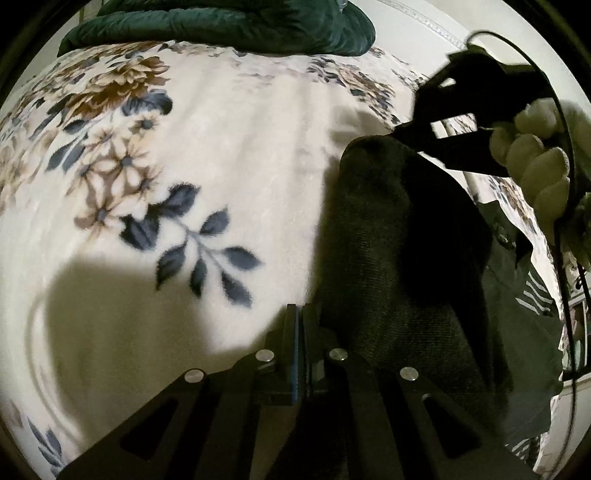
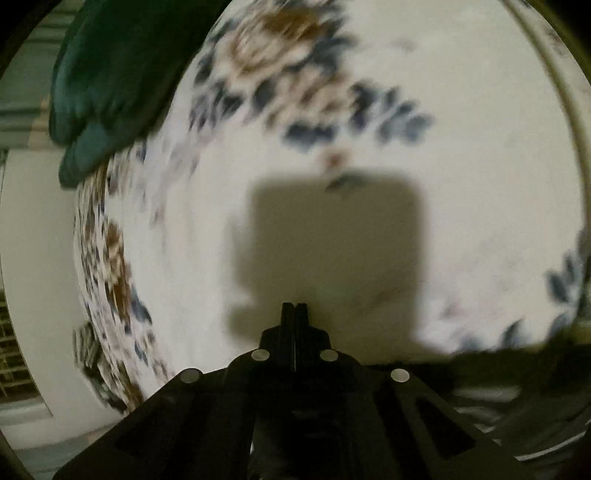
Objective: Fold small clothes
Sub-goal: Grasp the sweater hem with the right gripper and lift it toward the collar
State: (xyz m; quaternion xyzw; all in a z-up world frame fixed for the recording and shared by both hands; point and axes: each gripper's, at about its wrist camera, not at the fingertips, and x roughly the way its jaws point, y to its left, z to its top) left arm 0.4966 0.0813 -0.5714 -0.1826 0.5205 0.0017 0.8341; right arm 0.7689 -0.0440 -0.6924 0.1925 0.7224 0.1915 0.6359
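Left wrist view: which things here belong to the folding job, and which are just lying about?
Part of the job:
- dark garment, lifted between both grippers
- left gripper, shut on its near edge
- right gripper, pinching its far corner

Just lying about:
- floral blanket underneath
- green quilted item at the far edge

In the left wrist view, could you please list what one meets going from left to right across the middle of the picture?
Floral blanket → dark garment → right gripper pinching its top edge → gloved hand holding that gripper.
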